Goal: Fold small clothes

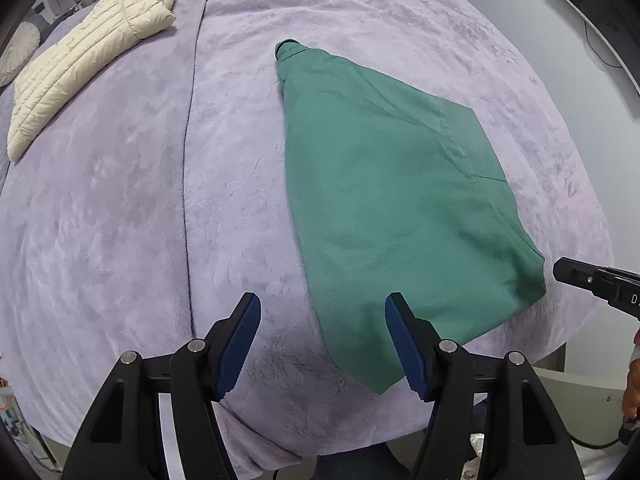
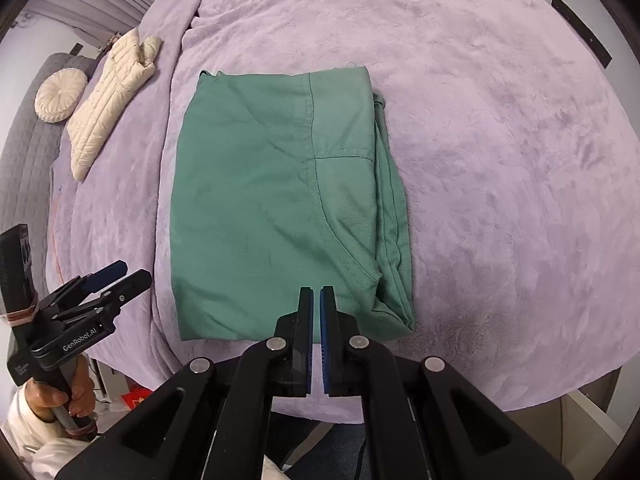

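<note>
A green garment point(image 1: 384, 192) point(image 2: 280, 208) lies folded into a flat rectangle on the lilac plush bed cover point(image 1: 120, 220) point(image 2: 500, 160). My left gripper point(image 1: 322, 304) hangs open above the garment's near left corner, with nothing between its blue pads. It also shows from the side in the right wrist view as the left gripper point(image 2: 128, 274), held by a hand beside the garment's left edge. My right gripper point(image 2: 317, 292) is shut and empty, hovering over the garment's near edge. In the left wrist view the right gripper's tip point(image 1: 560, 270) sits just off the garment's near right corner.
A cream quilted jacket point(image 1: 80, 68) point(image 2: 112, 100) lies folded at the far left of the bed. A round cream cushion point(image 2: 60, 96) rests beside it on a grey headboard point(image 2: 24, 160). The bed's near edge point(image 2: 280, 400) drops off just below the grippers.
</note>
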